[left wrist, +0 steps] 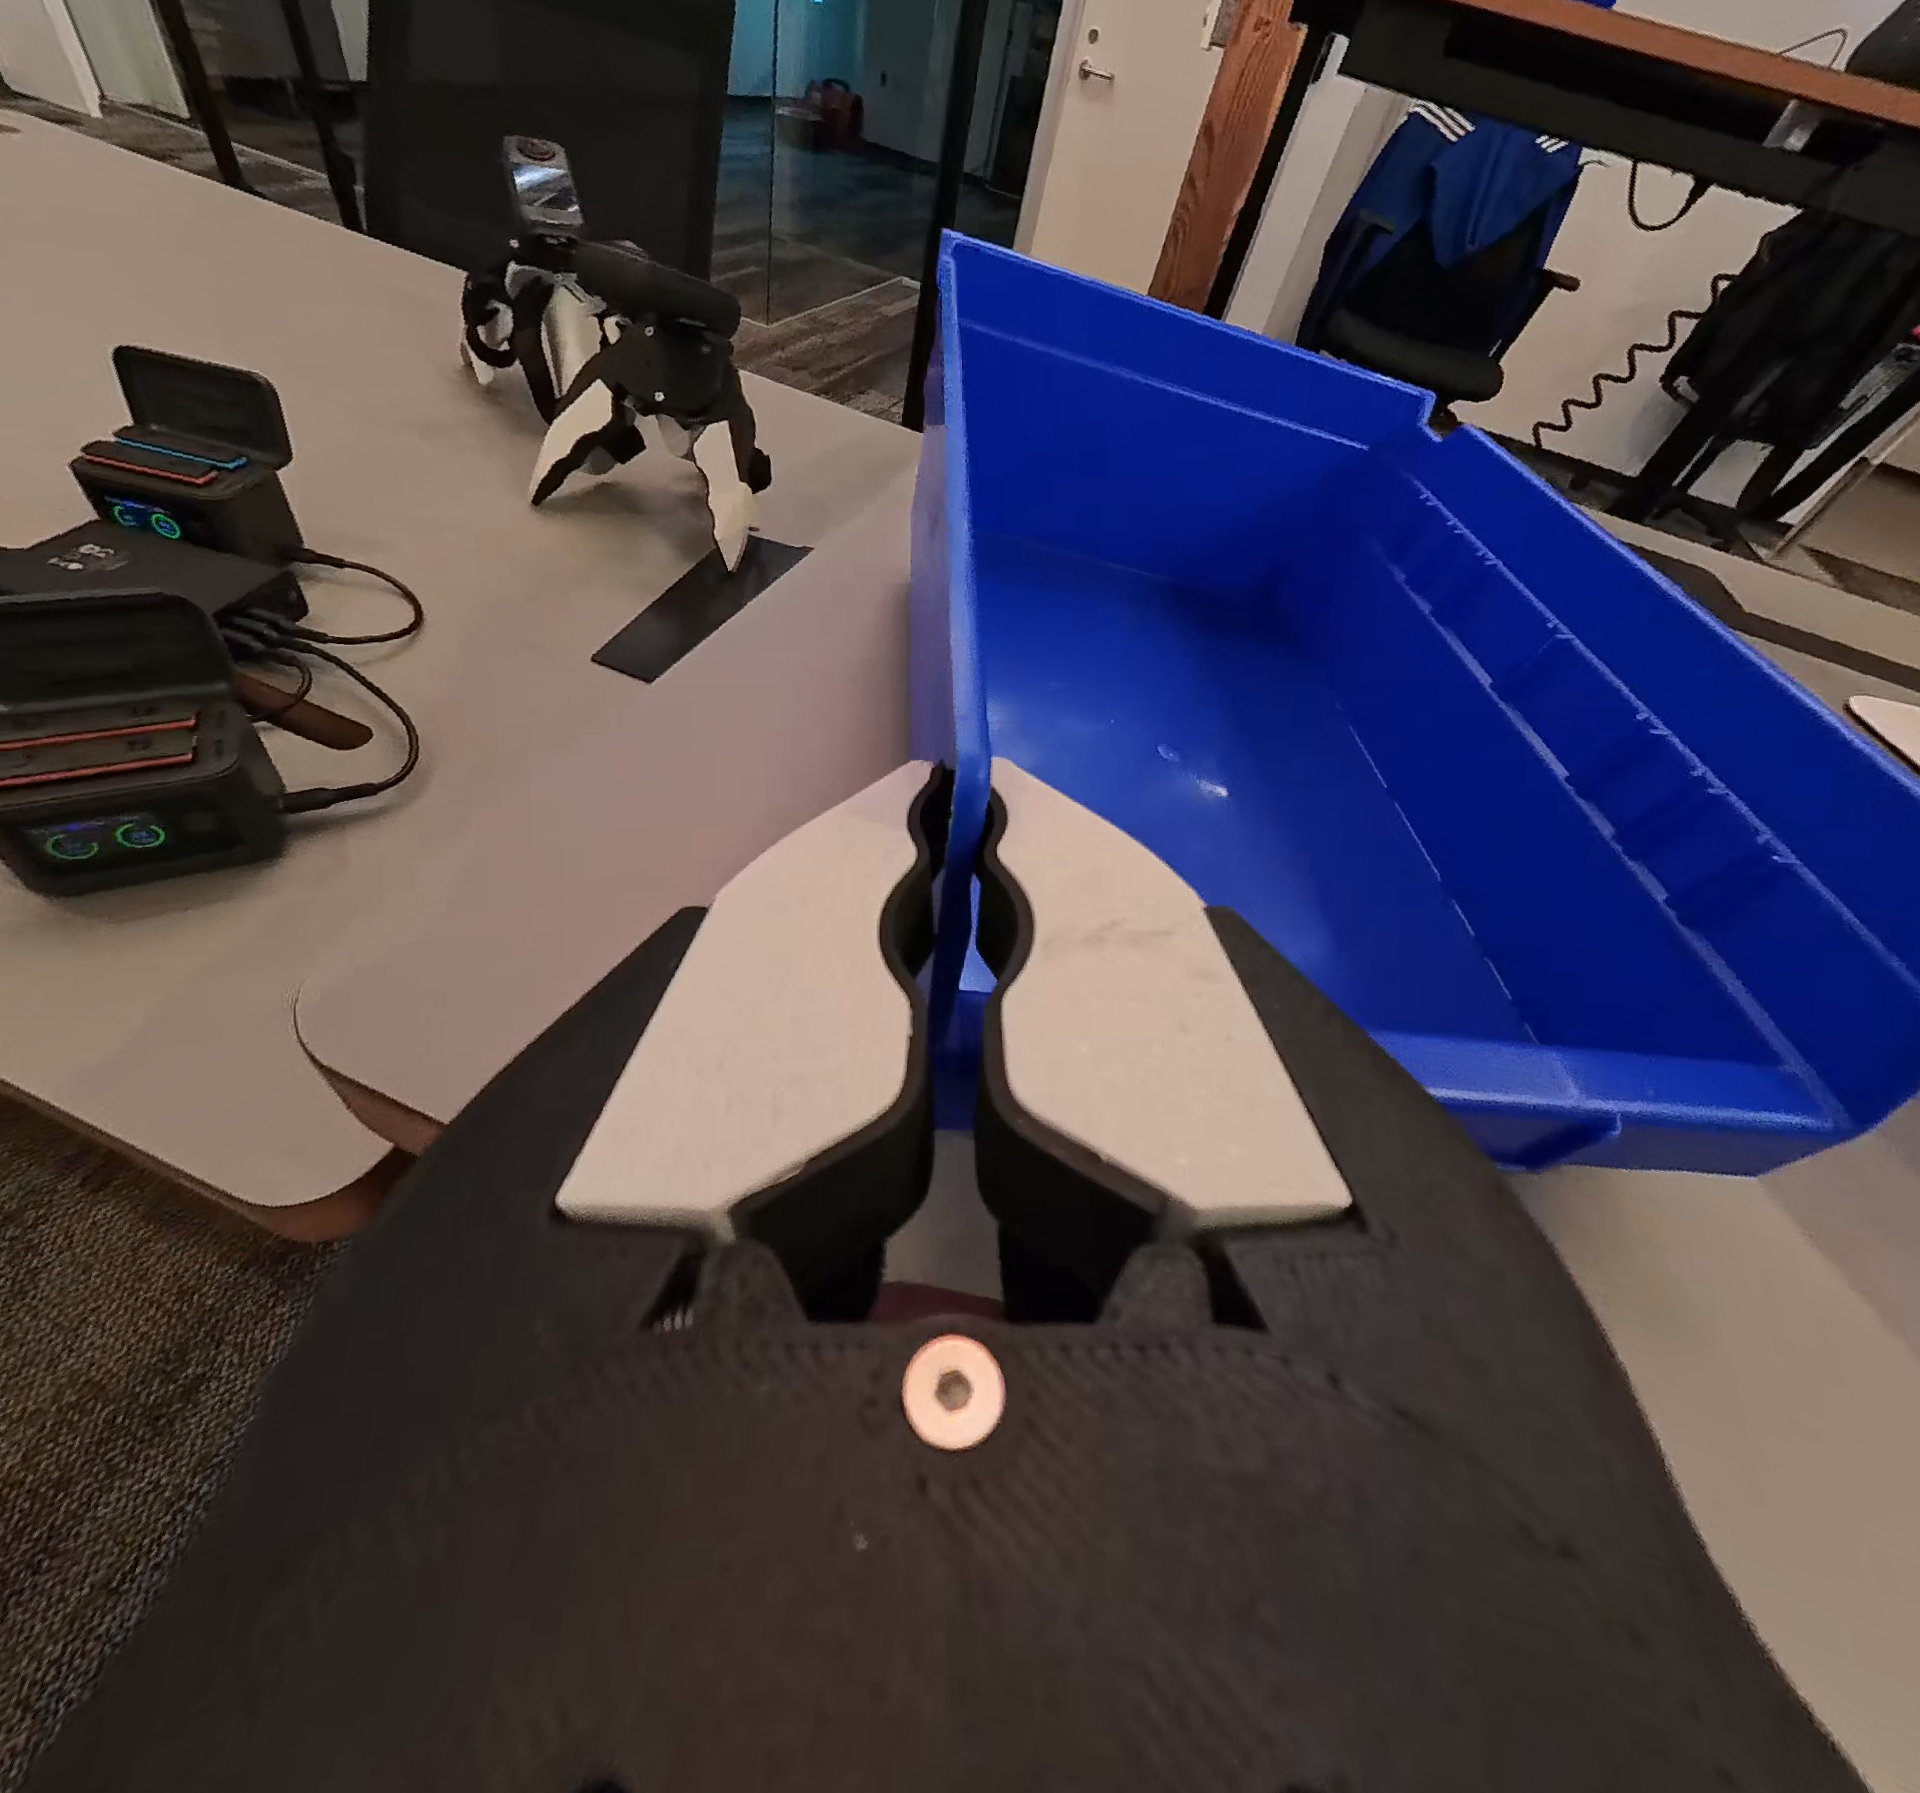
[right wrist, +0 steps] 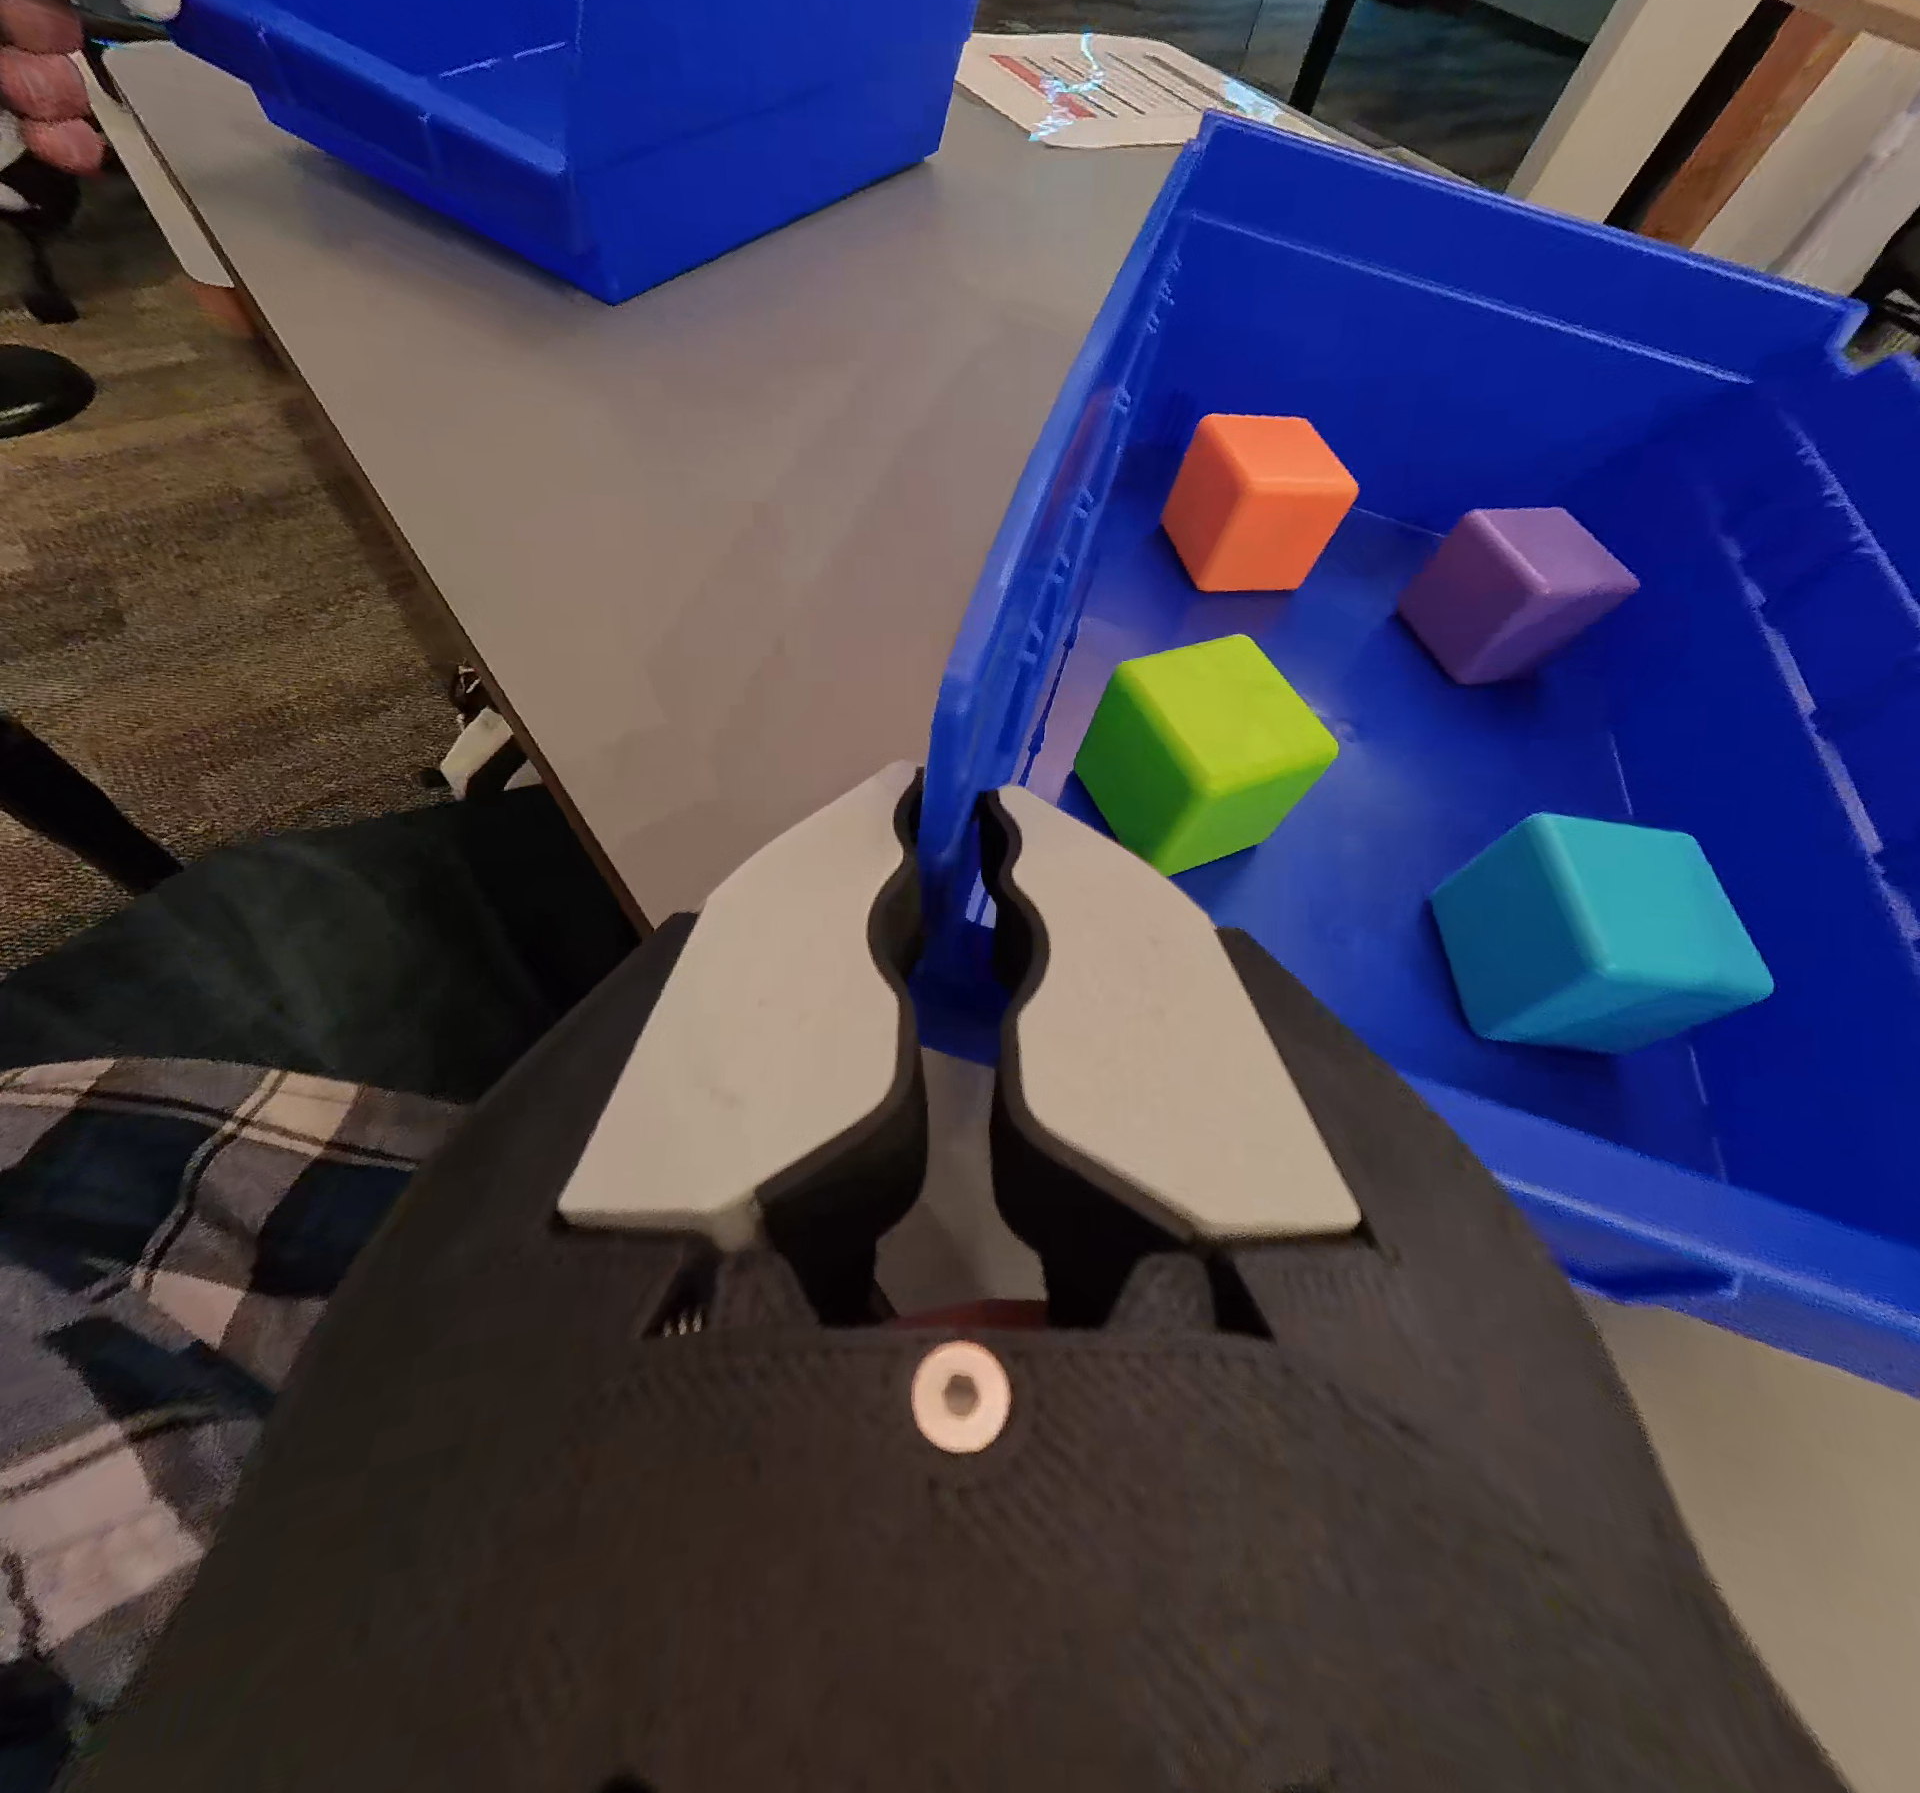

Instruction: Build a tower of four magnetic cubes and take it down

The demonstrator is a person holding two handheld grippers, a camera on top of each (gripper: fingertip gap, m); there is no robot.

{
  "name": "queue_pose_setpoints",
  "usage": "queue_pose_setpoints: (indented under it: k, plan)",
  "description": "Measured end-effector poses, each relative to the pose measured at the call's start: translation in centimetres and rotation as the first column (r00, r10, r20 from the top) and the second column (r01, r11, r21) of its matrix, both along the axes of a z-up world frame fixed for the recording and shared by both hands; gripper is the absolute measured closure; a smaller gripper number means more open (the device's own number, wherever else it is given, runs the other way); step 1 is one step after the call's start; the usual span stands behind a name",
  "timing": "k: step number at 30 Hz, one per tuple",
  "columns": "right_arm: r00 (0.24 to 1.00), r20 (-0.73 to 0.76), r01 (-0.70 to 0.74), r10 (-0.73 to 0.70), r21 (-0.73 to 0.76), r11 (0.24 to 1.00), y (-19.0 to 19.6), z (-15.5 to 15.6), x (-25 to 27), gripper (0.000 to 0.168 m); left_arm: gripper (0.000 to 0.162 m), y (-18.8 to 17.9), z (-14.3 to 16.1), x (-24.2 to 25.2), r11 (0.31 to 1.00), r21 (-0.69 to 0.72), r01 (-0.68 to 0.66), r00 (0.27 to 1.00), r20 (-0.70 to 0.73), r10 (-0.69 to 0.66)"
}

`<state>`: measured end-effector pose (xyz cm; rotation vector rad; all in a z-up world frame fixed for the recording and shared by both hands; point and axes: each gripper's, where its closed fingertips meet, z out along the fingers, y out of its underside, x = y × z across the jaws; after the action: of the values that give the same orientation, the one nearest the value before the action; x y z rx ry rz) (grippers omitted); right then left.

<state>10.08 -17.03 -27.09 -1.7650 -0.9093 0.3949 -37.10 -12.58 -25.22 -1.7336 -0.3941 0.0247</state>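
Note:
My left gripper (left wrist: pixel 961 787) is shut on the left wall of an empty blue bin (left wrist: pixel 1299 735), which is tilted. My right gripper (right wrist: pixel 951 803) is shut on the left wall of a second blue bin (right wrist: pixel 1039 600). Inside that bin lie four separate cubes: orange (right wrist: pixel 1257 502), purple (right wrist: pixel 1512 590), green (right wrist: pixel 1205 751) and teal (right wrist: pixel 1595 933). The empty bin also shows in the right wrist view (right wrist: pixel 582 81) at the far left of the grey table (right wrist: pixel 675 496), with a hand (right wrist: pixel 47 70) beside it.
On the table to the left stand battery chargers with cables (left wrist: pixel 145 704), a spare gripper (left wrist: pixel 634 382) and a black tape strip (left wrist: pixel 701 605). A printed sheet (right wrist: pixel 1101 86) lies behind the cube bin. The table's front edge (right wrist: pixel 436 580) drops to carpet.

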Motion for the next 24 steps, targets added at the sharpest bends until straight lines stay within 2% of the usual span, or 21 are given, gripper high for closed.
queue_pose_setpoints:
  k: [7, 9, 10, 11, 13, 15, 18, 24]
  plan:
    - [1.0, -0.012, -0.026, 0.027, 0.039, 0.999, -0.3, 0.8, -0.6, 0.157, 0.16, 0.2, -0.3, -0.4, 1.0, 0.004, 0.0, 1.0, 0.008, 0.0]
    - [0.998, -0.009, -0.059, 0.06, 0.087, 0.994, -0.4, 2.3, 0.3, 0.144, 0.16, 0.2, -0.4, -0.5, 1.0, 0.005, 0.003, 1.0, 0.012, -0.003]
    - [0.997, 0.012, -0.076, 0.075, 0.096, 0.992, -0.3, 2.8, 1.1, 0.13, 0.16, 0.3, -0.5, -0.5, 1.0, 0.008, 0.005, 1.0, 0.017, -0.005]
    - [0.993, 0.02, -0.119, 0.118, 0.097, 0.988, -0.3, 3.4, 1.7, 0.119, 0.16, 0.3, -0.5, -0.5, 1.0, 0.01, 0.007, 1.0, 0.021, -0.007]
    - [0.977, 0.031, -0.213, 0.211, 0.101, 0.972, -0.3, 4.6, 3.2, 0.124, 0.16, 0.3, -0.7, -0.6, 1.0, 0.008, 0.007, 1.0, 0.024, -0.007]
    - [0.948, 0.09, -0.312, 0.305, 0.074, 0.947, -0.2, 4.8, 4.9, 0.122, 0.16, 0.4, -0.7, -0.6, 1.0, 0.01, 0.01, 1.0, 0.028, -0.01]
    - [0.888, 0.241, -0.396, 0.391, -0.031, 0.918, 0.7, 2.7, 7.2, 0.111, 0.16, 0.5, -0.7, -0.5, 1.0, 0.01, 0.011, 1.0, 0.029, -0.011]
    - [0.775, 0.445, -0.469, 0.448, -0.069, 0.88, 2.5, -2.6, 8.3, 0.102, 0.16, 0.7, -0.5, -0.1, 1.0, 0.011, 0.01, 1.0, 0.024, -0.01]
